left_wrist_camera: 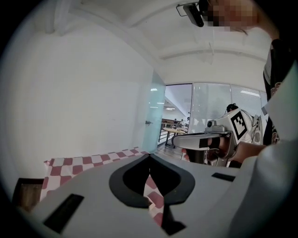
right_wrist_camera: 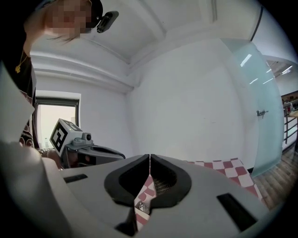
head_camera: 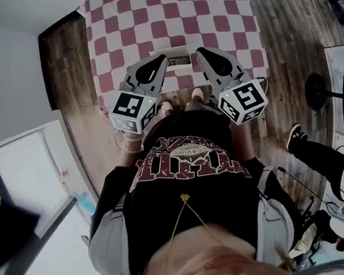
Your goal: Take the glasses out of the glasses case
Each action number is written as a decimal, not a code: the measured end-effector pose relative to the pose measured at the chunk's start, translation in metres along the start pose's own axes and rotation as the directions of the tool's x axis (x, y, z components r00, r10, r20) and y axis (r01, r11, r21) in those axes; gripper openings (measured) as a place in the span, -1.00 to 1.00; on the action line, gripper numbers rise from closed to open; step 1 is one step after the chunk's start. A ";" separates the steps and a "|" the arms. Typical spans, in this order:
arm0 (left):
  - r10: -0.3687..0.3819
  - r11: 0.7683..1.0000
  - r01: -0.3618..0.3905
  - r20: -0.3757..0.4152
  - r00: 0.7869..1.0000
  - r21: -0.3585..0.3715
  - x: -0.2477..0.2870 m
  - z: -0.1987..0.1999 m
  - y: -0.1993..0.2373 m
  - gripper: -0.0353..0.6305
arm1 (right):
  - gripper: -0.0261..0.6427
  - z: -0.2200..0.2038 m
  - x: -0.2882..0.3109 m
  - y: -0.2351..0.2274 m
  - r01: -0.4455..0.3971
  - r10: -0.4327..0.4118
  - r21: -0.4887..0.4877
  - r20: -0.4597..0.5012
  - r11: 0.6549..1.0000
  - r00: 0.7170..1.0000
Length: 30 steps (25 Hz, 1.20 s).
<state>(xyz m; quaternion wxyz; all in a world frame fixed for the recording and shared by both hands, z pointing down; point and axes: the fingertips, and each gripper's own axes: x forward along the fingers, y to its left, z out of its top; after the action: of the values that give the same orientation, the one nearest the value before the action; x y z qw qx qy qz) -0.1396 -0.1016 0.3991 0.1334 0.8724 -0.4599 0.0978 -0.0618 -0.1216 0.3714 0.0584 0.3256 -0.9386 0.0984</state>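
Glasses case (head_camera: 179, 60), a pale rectangular box, lay at the near edge of the red-and-white checked tablecloth (head_camera: 145, 19), its long side seemingly crosswise; it sat between the two tools, just ahead of their tips; the grey left gripper (head_camera: 160, 61) and grey right gripper (head_camera: 203, 53) looked equally near, each with jaws pressed together on nothing; no glasses showed.

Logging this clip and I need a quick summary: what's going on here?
A person stands at a table with a checkered cloth, holding a gripper in each hand. The left gripper and the right gripper are both shut and empty, held over the table's near edge. What looks like the glasses case lies between their tips. Neither gripper grips it.
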 end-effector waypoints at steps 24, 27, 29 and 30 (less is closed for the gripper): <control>0.122 0.988 -0.124 -0.032 0.992 -0.089 0.062 -0.004 -0.008 -0.87 | -0.86 0.002 0.010 -0.060 -0.255 0.254 -0.010 -0.042 0.967 0.966; 0.086 0.991 -0.088 -0.025 0.996 -0.099 0.067 -0.005 -0.005 -0.87 | -0.86 0.004 0.013 -0.066 -0.234 0.234 -0.007 -0.030 0.972 0.972; 0.063 0.992 -0.065 -0.022 0.998 -0.108 0.071 -0.005 -0.002 -0.87 | -0.86 0.006 0.017 -0.070 -0.211 0.210 -0.002 -0.024 0.978 0.977; 0.049 0.993 -0.052 -0.032 0.998 -0.102 0.073 -0.006 -0.001 -0.87 | -0.86 0.006 0.019 -0.071 -0.197 0.197 0.003 -0.023 0.980 0.980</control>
<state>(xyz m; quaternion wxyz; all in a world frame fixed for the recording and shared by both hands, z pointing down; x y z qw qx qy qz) -0.0989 -0.1556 0.4261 0.1825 0.8510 -0.4841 0.0902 -0.0325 -0.1887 0.3791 0.0591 0.2298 -0.9654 0.1078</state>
